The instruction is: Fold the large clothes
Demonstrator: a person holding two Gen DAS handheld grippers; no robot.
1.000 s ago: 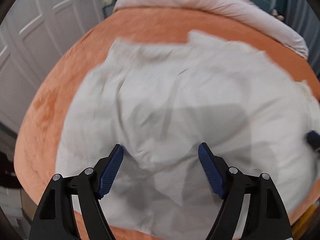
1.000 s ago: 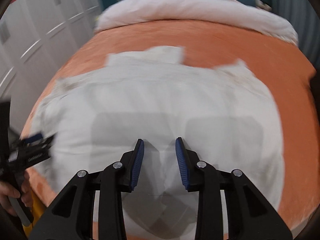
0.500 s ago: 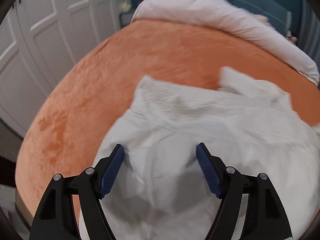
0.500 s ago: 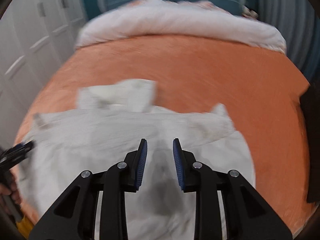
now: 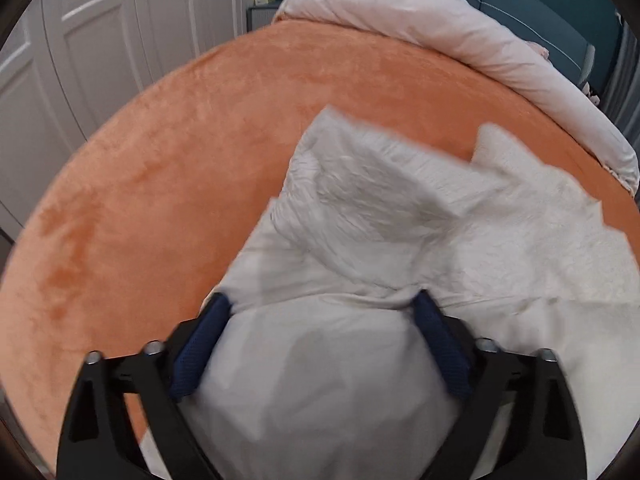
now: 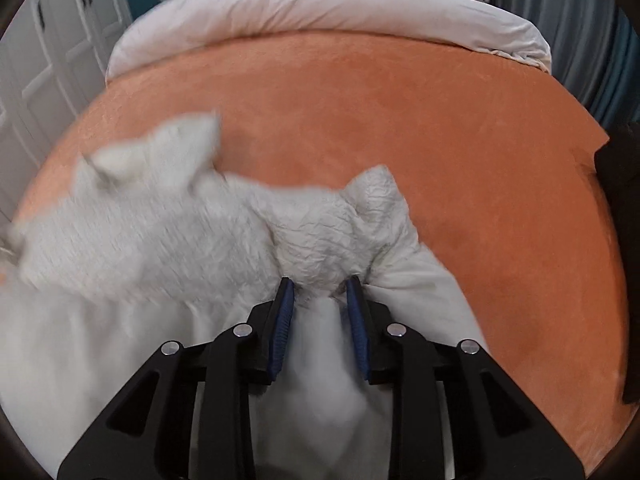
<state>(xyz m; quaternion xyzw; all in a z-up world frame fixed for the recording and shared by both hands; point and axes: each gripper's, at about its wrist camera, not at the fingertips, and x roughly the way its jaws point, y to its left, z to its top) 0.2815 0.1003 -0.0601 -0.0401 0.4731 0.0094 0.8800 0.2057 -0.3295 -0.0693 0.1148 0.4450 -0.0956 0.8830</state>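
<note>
A large white crinkled garment (image 5: 400, 208) lies bunched on the orange bed cover (image 5: 160, 160); it also shows in the right wrist view (image 6: 168, 236). My left gripper (image 5: 320, 312) stands wide open with a thick fold of the white cloth bulging between its blue pads (image 5: 196, 352). My right gripper (image 6: 320, 292) has its jaws a narrow way apart with a gathered fold of the same garment between the blue pads (image 6: 282, 328); the cloth hides whether they pinch it.
A rolled pale duvet (image 6: 320, 4) lies across the head of the bed. White wardrobe doors (image 5: 80, 40) stand to the left. A dark object (image 6: 618, 168) sits at the bed's right edge. The orange cover (image 6: 480, 160) lies bare to the right.
The garment was spread flat a second ago; its near edge has been carried forward over the rest. Both grippers moved forward and down, and cloth now fills the space between their jaws.
</note>
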